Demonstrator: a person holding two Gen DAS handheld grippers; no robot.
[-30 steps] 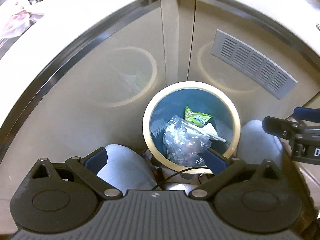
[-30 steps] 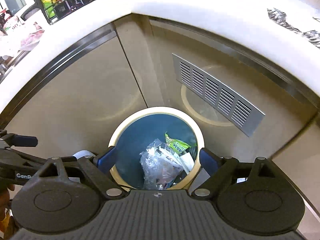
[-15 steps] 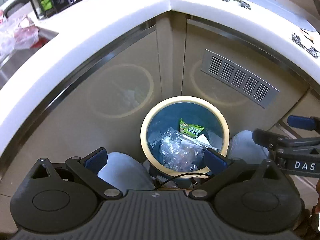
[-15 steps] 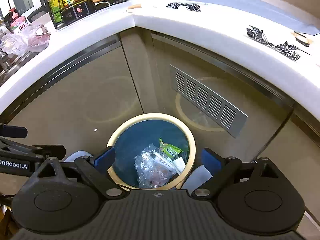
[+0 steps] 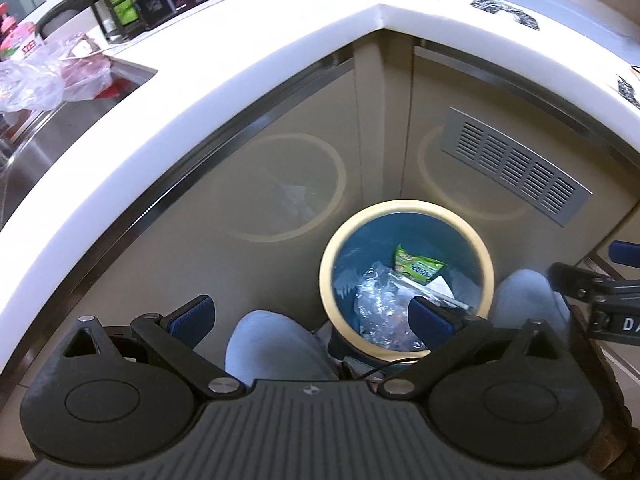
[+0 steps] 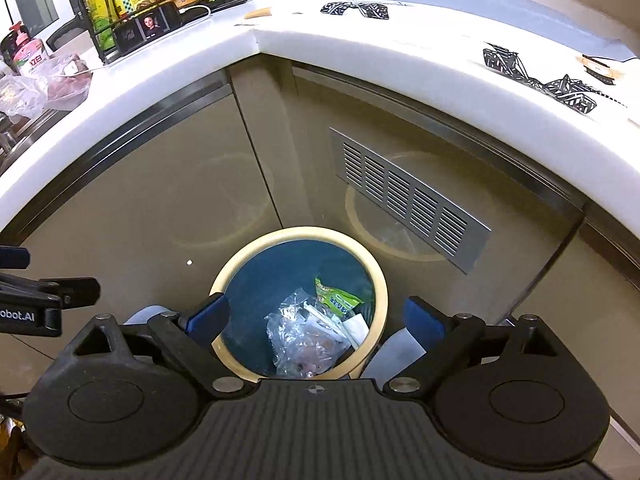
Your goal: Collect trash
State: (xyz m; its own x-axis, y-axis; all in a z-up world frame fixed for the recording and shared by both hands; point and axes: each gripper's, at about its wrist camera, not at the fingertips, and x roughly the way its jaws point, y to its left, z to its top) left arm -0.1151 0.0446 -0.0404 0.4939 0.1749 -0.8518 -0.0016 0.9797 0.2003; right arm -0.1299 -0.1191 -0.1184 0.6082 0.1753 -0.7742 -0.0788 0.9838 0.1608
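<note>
i have both grippers above the bin [image 6: 298, 236], which stands on the floor in the cabinet corner under the white counter [image 6: 360, 52]. the left gripper [image 5: 310, 314] has its jaws spread wide with nothing between them, and the right gripper [image 6: 316, 314] is the same, wide apart and empty. in the bin lie a crumpled clear bag [image 6: 304, 338], a green wrapper [image 6: 336, 298] and some white paper scraps. black patterned scraps [image 6: 536, 74] lie on the counter to the right, and they look like the next trash. my worry: those scraps are thin and flat, so the pads may slide over them, and lifting either gripper near the counter edge risks a knock.
</note>
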